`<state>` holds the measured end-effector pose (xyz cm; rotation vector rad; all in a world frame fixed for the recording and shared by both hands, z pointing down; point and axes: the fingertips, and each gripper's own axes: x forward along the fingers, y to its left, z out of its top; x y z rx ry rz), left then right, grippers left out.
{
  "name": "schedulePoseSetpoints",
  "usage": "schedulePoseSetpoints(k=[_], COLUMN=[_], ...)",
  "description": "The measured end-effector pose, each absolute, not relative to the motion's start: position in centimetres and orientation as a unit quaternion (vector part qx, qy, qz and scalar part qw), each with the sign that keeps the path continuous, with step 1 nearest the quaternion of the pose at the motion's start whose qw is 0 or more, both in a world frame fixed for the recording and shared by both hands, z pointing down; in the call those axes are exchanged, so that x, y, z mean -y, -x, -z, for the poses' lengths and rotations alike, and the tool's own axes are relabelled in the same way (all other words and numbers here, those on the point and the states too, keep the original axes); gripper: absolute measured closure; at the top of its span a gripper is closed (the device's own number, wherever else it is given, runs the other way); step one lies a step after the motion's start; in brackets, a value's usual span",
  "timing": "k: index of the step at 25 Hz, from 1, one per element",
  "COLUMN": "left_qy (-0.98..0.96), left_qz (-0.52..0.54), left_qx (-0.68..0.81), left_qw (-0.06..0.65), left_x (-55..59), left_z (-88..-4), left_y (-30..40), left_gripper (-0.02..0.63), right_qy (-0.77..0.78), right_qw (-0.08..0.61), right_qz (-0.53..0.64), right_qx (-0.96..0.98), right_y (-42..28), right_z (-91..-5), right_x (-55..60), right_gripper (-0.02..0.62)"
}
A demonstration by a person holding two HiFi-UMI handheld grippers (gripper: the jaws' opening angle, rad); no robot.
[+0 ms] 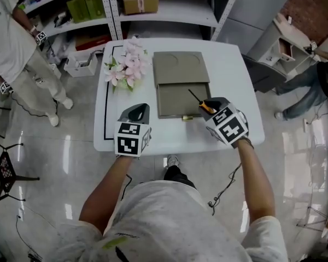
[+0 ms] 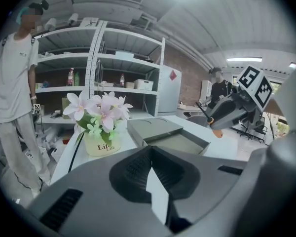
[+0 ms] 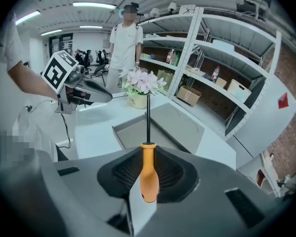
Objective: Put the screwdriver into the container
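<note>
Tabletop (image 1: 229,70), screwdriver (image 3: 148,174) in right hand-held gripper (image 1: 211,105)

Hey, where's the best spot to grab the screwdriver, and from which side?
Grip the screwdriver by its orange handle, coming from the butt end, as the right hand-held gripper does. That is the thick, rounded part, and the thin black shaft then points ahead over the open container.

Speckled light T-shirt (image 1: 169,222), short sleeves (image 1: 262,231); left tool (image 1: 135,110), right tool (image 1: 211,104) grey, marker cubes (image 1: 132,139).
</note>
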<state>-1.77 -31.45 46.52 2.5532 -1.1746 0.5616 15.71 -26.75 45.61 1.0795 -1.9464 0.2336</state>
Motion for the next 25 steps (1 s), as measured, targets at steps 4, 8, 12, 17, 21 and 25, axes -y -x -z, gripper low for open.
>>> schedulePoseSetpoints(k=[4,8,12,17,21,25], left_qy=[-0.874,-0.863,-0.854,-0.842,-0.834,-0.828], left_qz=[-0.198,-0.202,-0.203,-0.206,-0.207,-0.209], left_qx=[0.42,0.435,0.45,0.468,0.48,0.487], left_qw=[0.145,0.157,0.165,0.172,0.177,0.182], left_x=[33.0,34.1,35.0,36.0,36.4,36.8], left_z=[-47.4,-48.5,-49.1,-49.7,-50.2,-50.7], left_y=[0.9,0.5,0.5,1.1,1.6,1.8], left_gripper=[0.603,0.603,0.603,0.603,0.603,0.603], right_qy=[-0.394,-0.34,-0.291,-0.256,-0.236,-0.226], right_qw=[0.46,0.486,0.512,0.528,0.54,0.544], right_qz=[-0.105,-0.123,-0.147,-0.18,-0.206,-0.236], right_qx=[0.789,0.796,0.795,0.79,0.781,0.773], right_y=[-16.1,-16.0,-15.7,-15.4,-15.4,-15.5], right_z=[-47.1,-49.3,-51.3,-53.4,-55.0,-56.4], right_x=[28.9,30.4,31.5,32.7,33.3,33.9], right_gripper=[0.522,0.522,0.522,0.522,0.52,0.518])
